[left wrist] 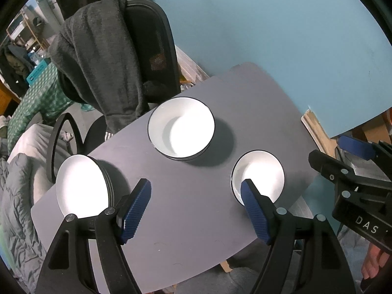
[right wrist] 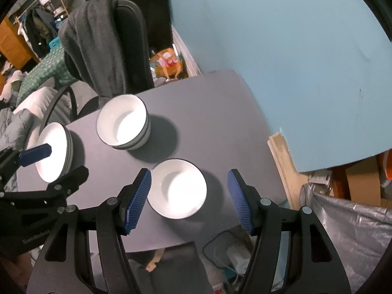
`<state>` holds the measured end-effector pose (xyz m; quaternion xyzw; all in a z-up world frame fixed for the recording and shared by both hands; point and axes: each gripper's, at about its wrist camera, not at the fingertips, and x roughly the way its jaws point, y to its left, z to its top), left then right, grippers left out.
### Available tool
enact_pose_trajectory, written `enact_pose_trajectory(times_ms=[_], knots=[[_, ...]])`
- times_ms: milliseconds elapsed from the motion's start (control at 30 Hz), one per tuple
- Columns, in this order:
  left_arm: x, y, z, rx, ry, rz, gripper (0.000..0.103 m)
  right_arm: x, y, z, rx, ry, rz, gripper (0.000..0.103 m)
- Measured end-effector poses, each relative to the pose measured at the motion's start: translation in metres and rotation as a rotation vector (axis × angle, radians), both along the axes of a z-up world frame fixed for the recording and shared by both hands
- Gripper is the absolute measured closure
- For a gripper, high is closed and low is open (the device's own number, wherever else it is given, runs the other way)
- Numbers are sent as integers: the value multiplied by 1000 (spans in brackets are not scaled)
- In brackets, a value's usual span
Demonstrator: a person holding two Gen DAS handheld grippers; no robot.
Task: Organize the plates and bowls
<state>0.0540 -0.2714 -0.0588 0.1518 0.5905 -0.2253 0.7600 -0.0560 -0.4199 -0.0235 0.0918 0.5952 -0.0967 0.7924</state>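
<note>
Three groups of white, dark-rimmed dishes sit on a grey table (left wrist: pixel 191 210). A stack of bowls (left wrist: pixel 181 128) stands mid-table; it also shows in the right wrist view (right wrist: pixel 122 122). A stack of plates or shallow bowls (left wrist: pixel 82 183) sits at the left edge, also seen in the right wrist view (right wrist: pixel 52 152). A single small bowl (left wrist: pixel 259 176) sits at the right, directly below my right gripper (right wrist: pixel 188 196), which is open and empty above it (right wrist: pixel 178 188). My left gripper (left wrist: pixel 196 208) is open and empty above bare table between the plates and the small bowl.
A black office chair (left wrist: pixel 152 49) draped with a grey hoodie (left wrist: pixel 98 56) stands behind the table. A blue wall (left wrist: pixel 281 24) is at the back right. Bedding (left wrist: pixel 17 196) lies left. A foil-lined bin (right wrist: pixel 348 225) and cables are on the floor to the right.
</note>
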Motion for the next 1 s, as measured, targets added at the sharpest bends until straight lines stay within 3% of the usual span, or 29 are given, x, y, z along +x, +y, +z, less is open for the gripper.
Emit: enact_pose_trajectory(times_ms=[300, 600, 1000], knots=[[3, -16, -35, 3, 91, -12, 26, -7, -25, -30, -7, 27, 4, 39], [5, -35, -79, 29, 136, -27, 26, -9, -50, -86, 119, 53, 2, 39], [-8, -56, -136, 78, 194, -45, 26, -5, -42, -138, 110, 134, 67, 39]])
